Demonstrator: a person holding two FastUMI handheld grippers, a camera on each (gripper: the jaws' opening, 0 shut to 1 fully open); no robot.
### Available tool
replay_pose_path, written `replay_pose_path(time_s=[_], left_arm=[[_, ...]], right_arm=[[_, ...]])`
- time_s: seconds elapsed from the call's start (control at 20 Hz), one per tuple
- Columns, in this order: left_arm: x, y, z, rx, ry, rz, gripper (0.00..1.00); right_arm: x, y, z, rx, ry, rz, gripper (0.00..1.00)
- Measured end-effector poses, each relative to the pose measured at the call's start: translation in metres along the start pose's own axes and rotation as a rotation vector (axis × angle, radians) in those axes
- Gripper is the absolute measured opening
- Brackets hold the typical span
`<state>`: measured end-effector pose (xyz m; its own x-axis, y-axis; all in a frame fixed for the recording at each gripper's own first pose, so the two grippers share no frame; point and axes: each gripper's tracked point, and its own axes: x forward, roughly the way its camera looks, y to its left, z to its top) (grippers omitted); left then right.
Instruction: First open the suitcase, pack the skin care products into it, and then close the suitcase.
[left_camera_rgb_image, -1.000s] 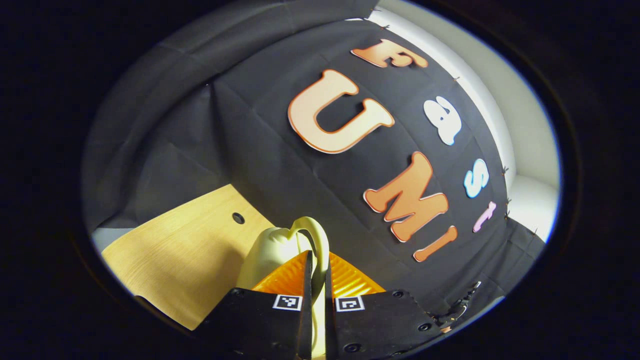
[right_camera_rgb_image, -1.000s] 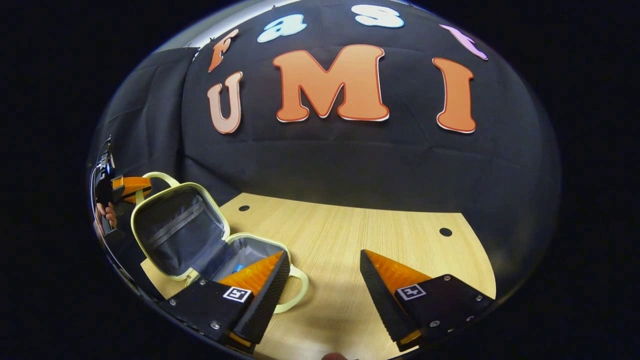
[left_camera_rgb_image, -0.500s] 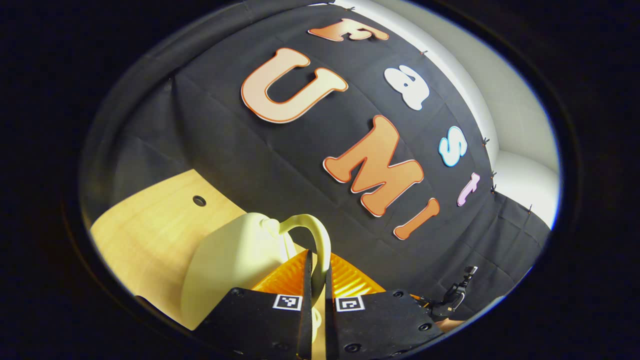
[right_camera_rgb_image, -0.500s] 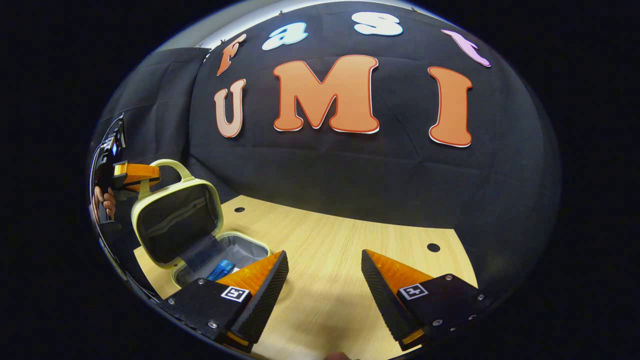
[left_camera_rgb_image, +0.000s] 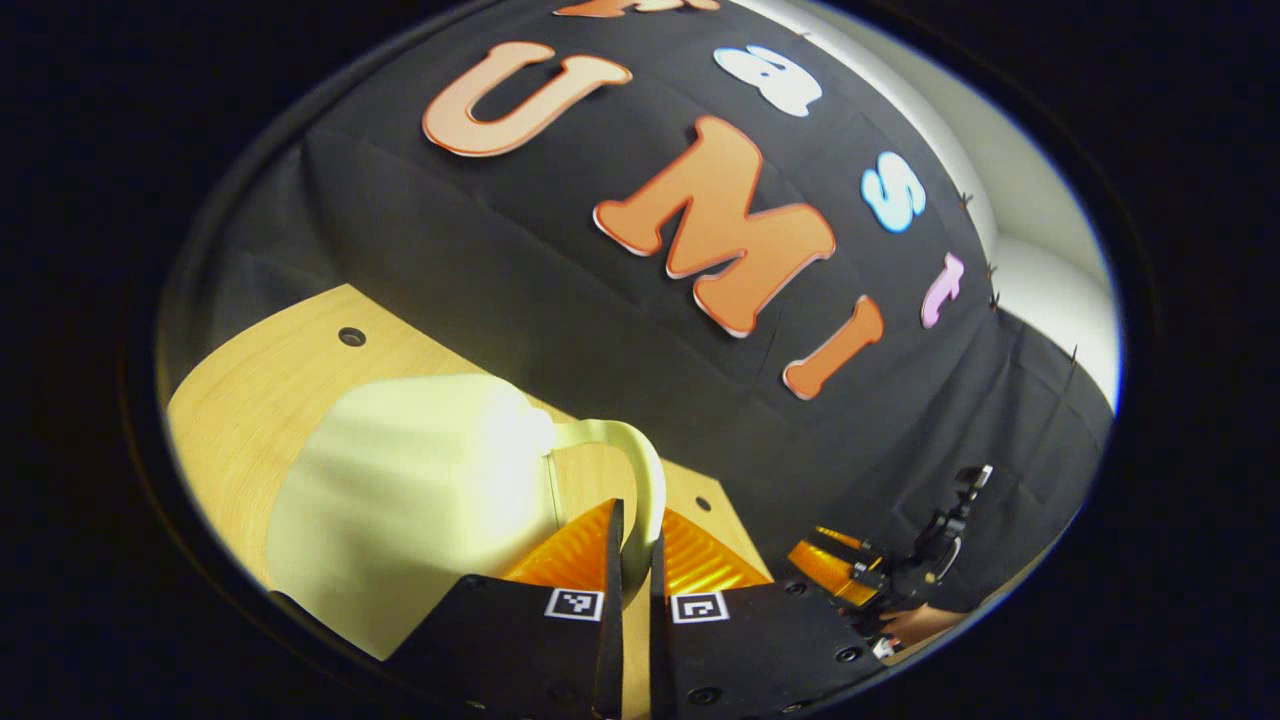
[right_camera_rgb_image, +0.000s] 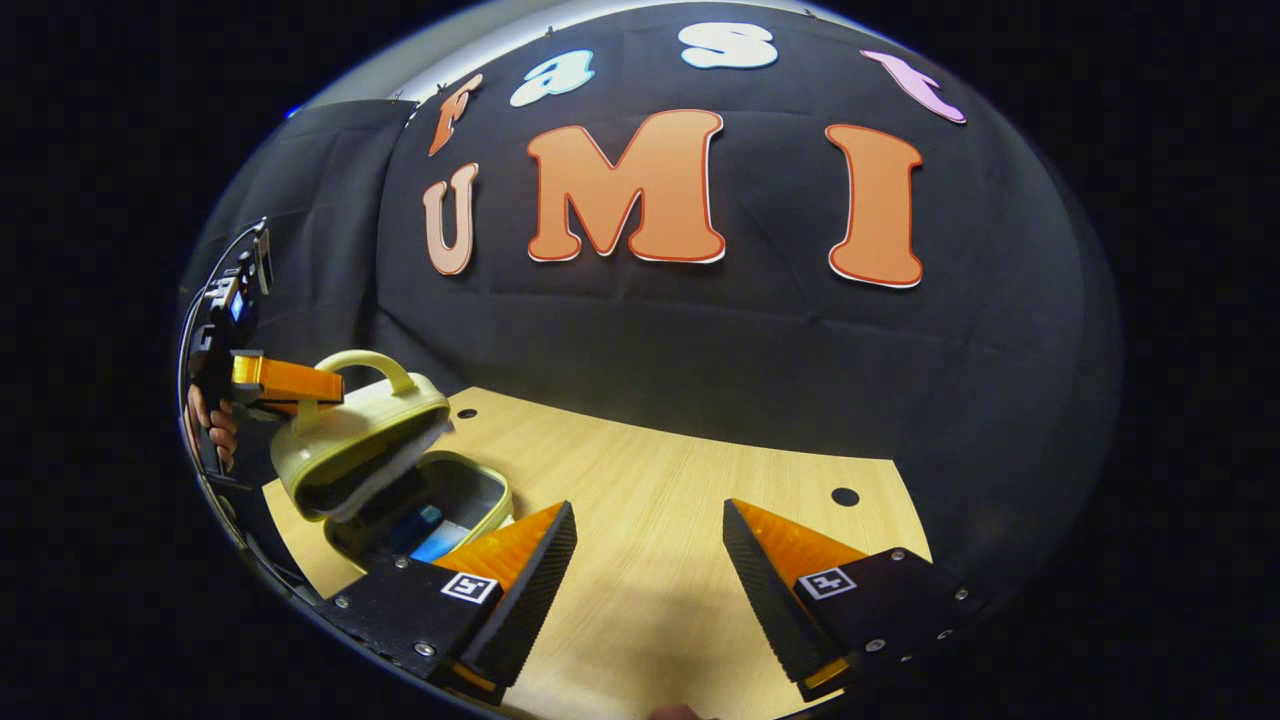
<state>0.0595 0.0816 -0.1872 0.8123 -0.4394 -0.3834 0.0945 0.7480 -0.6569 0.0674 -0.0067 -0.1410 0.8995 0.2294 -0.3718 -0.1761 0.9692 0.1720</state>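
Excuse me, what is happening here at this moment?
A person is closing a small pale yellow suitcase on a wooden table. The left gripper is shut on the lid's handle, with the lid tilted partway over the base. A blue item lies inside. The right gripper hangs open over the table beside the case, holding nothing.

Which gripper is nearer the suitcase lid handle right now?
Left. The left gripper is shut on the lid handle of the suitcase. The right gripper hangs open over the table, off to the suitcase's side.
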Motion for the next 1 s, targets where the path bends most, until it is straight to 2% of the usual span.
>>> replay_pose_path(time_s=[0.2,0.45,0.6,0.7,0.75,0.8,0.85,0.95,1.0], left_arm=[[0.028,-0.015,-0.039,0.119,0.119,0.069,0.11],[0.052,-0.013,-0.083,0.233,0.223,0.171,0.11],[0.058,-0.004,-0.112,0.373,0.300,0.254,0.11],[0.059,-0.002,-0.129,0.441,0.353,0.290,0.23],[0.062,-0.010,-0.136,0.440,0.363,0.271,0.24],[0.065,-0.023,-0.143,0.425,0.357,0.243,0.28],[0.068,-0.030,-0.142,0.431,0.331,0.237,0.24],[0.072,-0.047,-0.138,0.458,0.290,0.232,0.33],[0.072,-0.057,-0.137,0.472,0.270,0.234,0.50]], right_arm=[[-0.001,-0.017,-0.016,0.009,0.016,-0.007,0.94],[-0.015,-0.041,-0.027,0.036,0.020,-0.025,0.94],[-0.025,-0.056,-0.023,0.048,-0.005,-0.052,0.94],[-0.031,-0.065,-0.019,0.063,-0.024,-0.071,0.94],[-0.035,-0.069,-0.019,0.067,-0.030,-0.082,0.94],[-0.039,-0.072,-0.017,0.061,-0.043,-0.094,0.94],[-0.043,-0.075,-0.015,0.052,-0.057,-0.104,0.94],[-0.051,-0.081,-0.014,0.048,-0.080,-0.116,0.94],[-0.055,-0.083,-0.012,0.048,-0.092,-0.126,0.94]])
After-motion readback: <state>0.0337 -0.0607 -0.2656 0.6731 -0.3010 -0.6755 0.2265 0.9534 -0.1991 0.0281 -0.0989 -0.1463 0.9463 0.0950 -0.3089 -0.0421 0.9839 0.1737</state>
